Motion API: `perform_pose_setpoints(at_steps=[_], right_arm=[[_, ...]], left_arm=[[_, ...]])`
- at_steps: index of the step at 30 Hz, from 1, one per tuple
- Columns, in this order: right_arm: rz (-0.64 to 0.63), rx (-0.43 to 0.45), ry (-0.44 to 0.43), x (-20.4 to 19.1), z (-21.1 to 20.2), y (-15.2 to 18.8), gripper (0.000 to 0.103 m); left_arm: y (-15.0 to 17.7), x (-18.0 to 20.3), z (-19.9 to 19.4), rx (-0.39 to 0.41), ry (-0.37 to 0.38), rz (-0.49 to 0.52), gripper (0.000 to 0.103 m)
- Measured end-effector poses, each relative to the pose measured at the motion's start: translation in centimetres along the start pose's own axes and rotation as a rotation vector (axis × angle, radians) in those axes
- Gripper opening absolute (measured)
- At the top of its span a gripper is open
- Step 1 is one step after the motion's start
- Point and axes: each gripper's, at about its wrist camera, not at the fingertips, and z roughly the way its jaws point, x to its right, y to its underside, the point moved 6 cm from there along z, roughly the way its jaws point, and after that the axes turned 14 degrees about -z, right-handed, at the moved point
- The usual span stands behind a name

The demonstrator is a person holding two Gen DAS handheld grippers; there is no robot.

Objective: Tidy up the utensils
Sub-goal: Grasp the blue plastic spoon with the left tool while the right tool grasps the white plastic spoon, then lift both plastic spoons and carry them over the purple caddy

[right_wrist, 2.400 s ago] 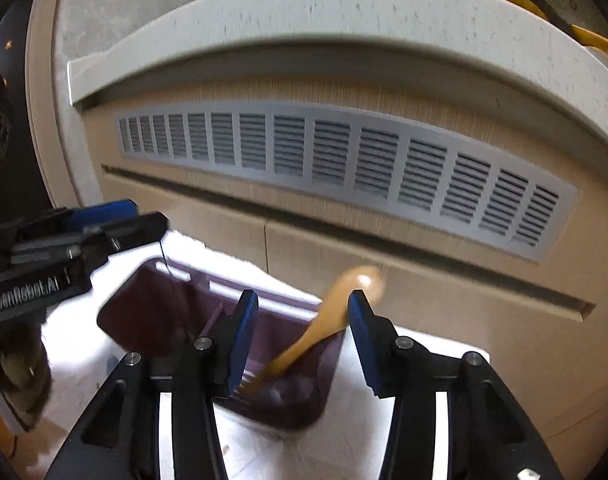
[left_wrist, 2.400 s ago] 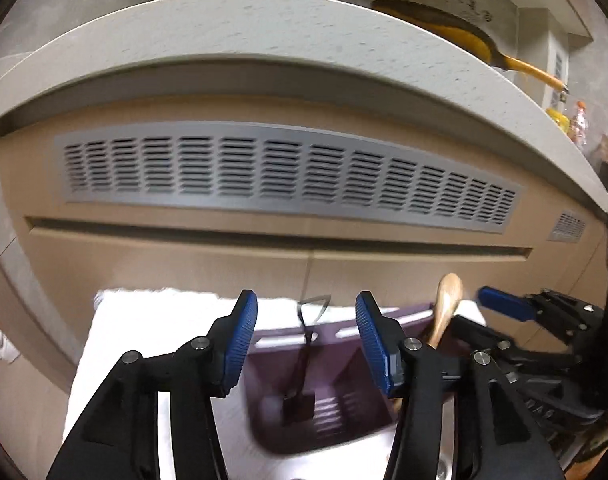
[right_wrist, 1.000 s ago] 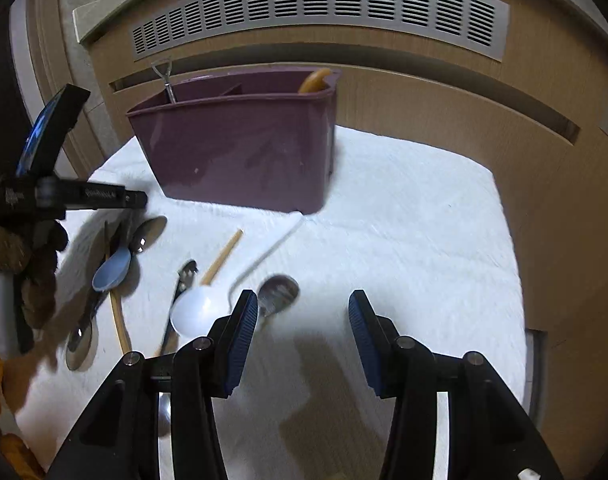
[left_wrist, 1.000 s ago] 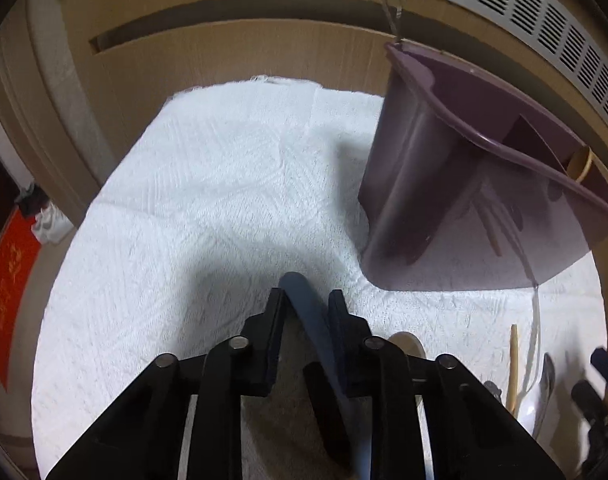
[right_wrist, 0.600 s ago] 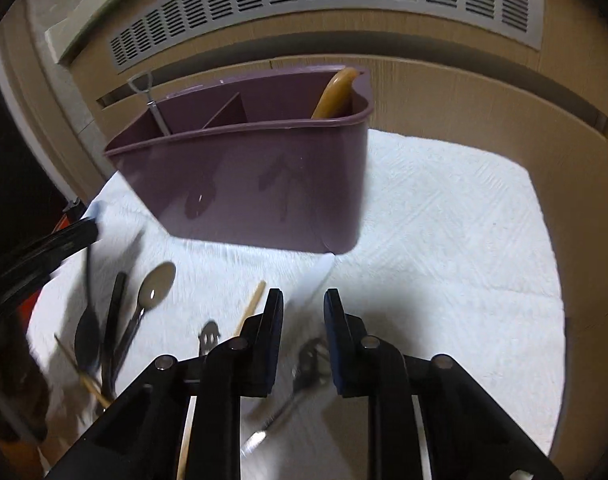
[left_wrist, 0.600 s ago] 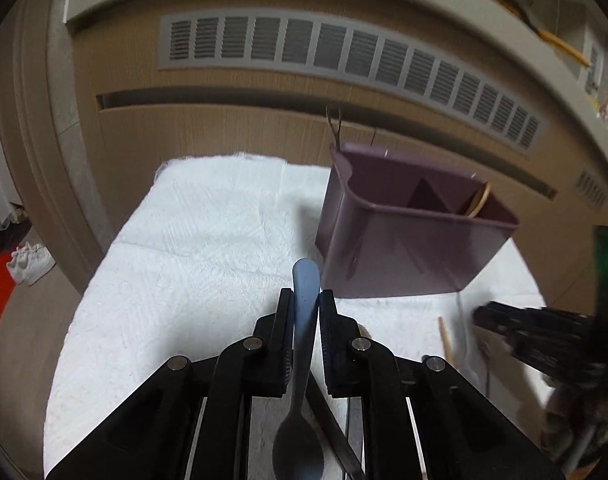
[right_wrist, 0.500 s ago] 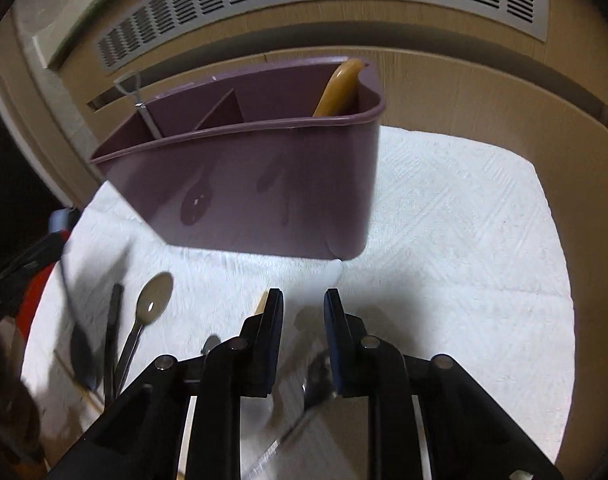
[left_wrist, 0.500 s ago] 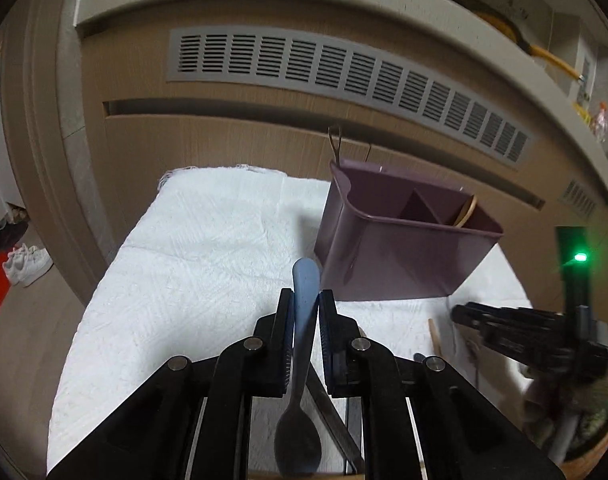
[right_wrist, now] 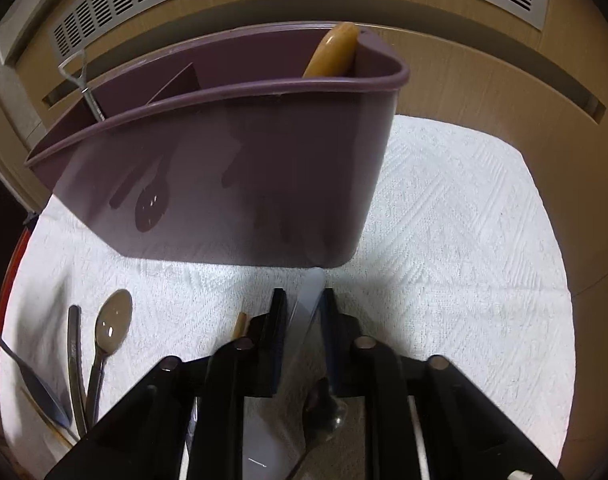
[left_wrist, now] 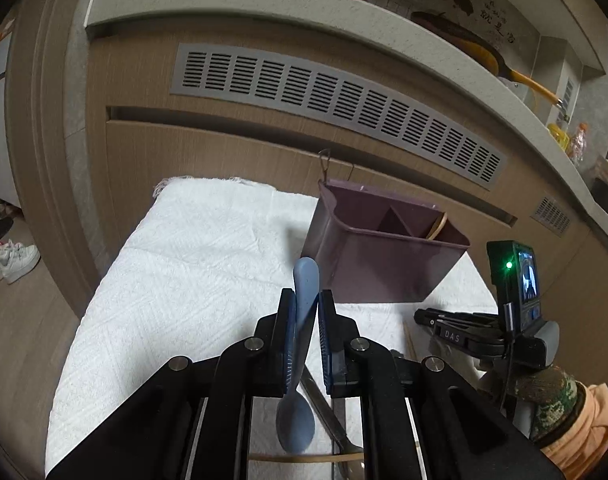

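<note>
My left gripper (left_wrist: 306, 300) is shut on a blue spoon (left_wrist: 296, 424), held above the white towel (left_wrist: 192, 264) with its handle pointing forward and its bowl hanging back under the fingers. The purple utensil caddy (left_wrist: 384, 268) stands just ahead and to the right. My right gripper (right_wrist: 304, 300) is low over the towel (right_wrist: 456, 216) in front of the caddy (right_wrist: 232, 176). Its jaws are closing, and the pads grip the handle of a white spoon (right_wrist: 308, 292). That right gripper (left_wrist: 424, 316) also shows at the right of the left wrist view.
In the caddy stand a wooden-handled utensil (right_wrist: 336, 52) on the right and a wire-handled tool (right_wrist: 82, 80) on the left. A brown spoon (right_wrist: 112, 324), a dark handle (right_wrist: 74, 352) and a dark spoon (right_wrist: 324, 408) lie on the towel. A wooden cabinet front with a grey vent (left_wrist: 336, 108) rises behind.
My left gripper has risen and tilted up, lifting the blue spoon off the towel. My right gripper has come down closer to the caddy and closed from wide open onto the white spoon's handle.
</note>
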Motion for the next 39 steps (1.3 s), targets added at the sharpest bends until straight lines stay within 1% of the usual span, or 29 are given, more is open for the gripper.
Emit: perform_pose_setpoints(at_steps=[4,10,13,16,18,19,20,22,24,27,29,31,34,36,38,39], right_arm=[[-0.006,0.039,-0.025,-0.1,-1.9,0.5,0.010],[-0.036,0.130,-0.071,-0.7,-6.9,1.7,0.010],[-0.048,0.185,-0.089,-0.4,-9.6,2.4,0.010],[-0.072,0.240,-0.090,0.2,-12.6,3.5,0.010],[-0.081,0.260,-0.091,0.1,-13.6,3.7,0.010],[-0.084,0.268,-0.092,0.1,-14.1,4.0,0.010],[-0.085,0.275,-0.092,0.1,-14.5,4.2,0.010],[-0.086,0.287,-0.088,0.3,-14.9,4.6,0.010],[-0.092,0.291,-0.086,0.4,-15.2,5.0,0.010],[-0.092,0.288,-0.099,0.5,-14.8,5.3,0.010],[-0.088,0.284,-0.106,0.6,-14.3,5.4,0.010],[-0.088,0.281,-0.107,0.7,-14.0,5.4,0.010],[-0.084,0.269,-0.112,1.1,-13.3,5.5,0.010],[-0.081,0.260,-0.112,1.3,-12.9,5.6,0.010],[-0.081,0.255,-0.112,1.4,-12.6,5.7,0.010],[-0.082,0.252,-0.112,1.5,-12.4,5.7,0.010]], left_arm=[[0.1,0.9,-0.9,0.007,0.009,0.020,0.010],[0.4,2.6,-2.9,0.030,0.027,0.046,0.010],[0.6,3.5,-4.1,0.047,0.033,0.065,0.010],[0.6,4.0,-4.8,0.061,0.023,0.078,0.010],[0.4,3.2,-4.4,0.051,-0.011,0.049,0.010],[0.3,2.4,-3.7,0.026,-0.031,0.016,0.010],[0.2,1.3,-2.3,-0.035,-0.046,-0.029,0.011],[0.4,-0.1,0.1,-0.132,-0.068,-0.076,0.011],[0.5,-1.1,3.0,-0.221,-0.105,-0.092,0.012],[0.0,-1.7,7.0,-0.325,-0.140,-0.115,0.014],[-0.8,-1.7,9.5,-0.359,-0.173,-0.111,0.017],[-1.3,-1.7,11.4,-0.379,-0.208,-0.083,0.025],[-1.8,-2.2,14.3,-0.397,-0.315,-0.037,0.026],[-1.7,-2.7,15.6,-0.412,-0.368,-0.019,0.026],[-1.4,-2.9,16.3,-0.425,-0.375,-0.018,0.027],[-1.5,-2.8,16.4,-0.409,-0.376,-0.005,0.027]])
